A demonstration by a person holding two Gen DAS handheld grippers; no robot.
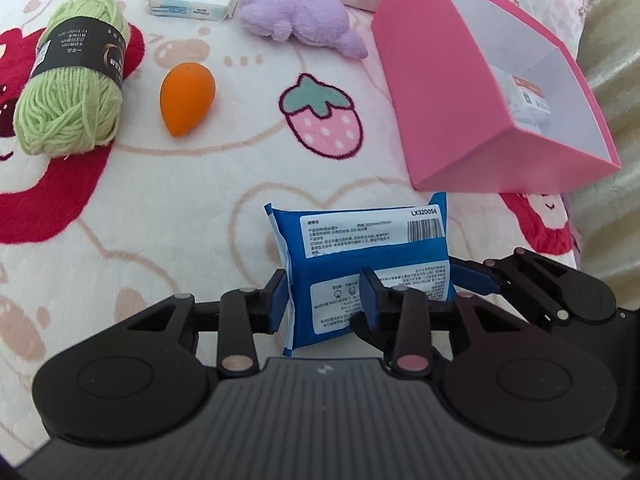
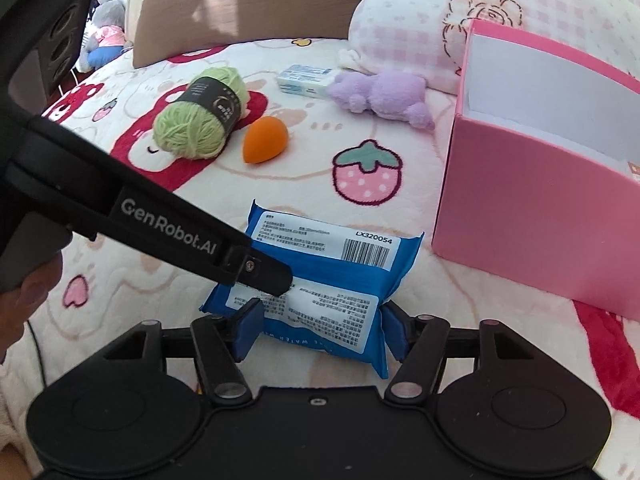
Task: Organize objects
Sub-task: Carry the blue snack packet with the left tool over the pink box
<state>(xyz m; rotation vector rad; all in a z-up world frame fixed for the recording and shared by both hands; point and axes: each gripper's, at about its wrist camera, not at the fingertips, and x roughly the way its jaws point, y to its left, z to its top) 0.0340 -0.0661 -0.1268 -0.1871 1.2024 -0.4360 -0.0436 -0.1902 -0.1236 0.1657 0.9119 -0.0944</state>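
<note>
Your way from the wipes (image 1: 360,264) to the box (image 1: 472,120) is bare blanket (image 1: 240,176). Yarn (image 1: 72,92), sponge (image 1: 187,98) and plush (image 1: 304,20) crowd the blanket's far left.

Bright daylight, sharp fisheye views

Sun is streaking across the brown pillow (image 2: 256,0); soft shadows are lying under the pink box (image 1: 472,128); edges are bending, corners darkening.

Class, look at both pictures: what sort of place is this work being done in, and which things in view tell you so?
Most likely a bedroom, on a bed: the soft printed blanket under everything, the pillows at the far end, and the purple plush toy lying on it.
</note>
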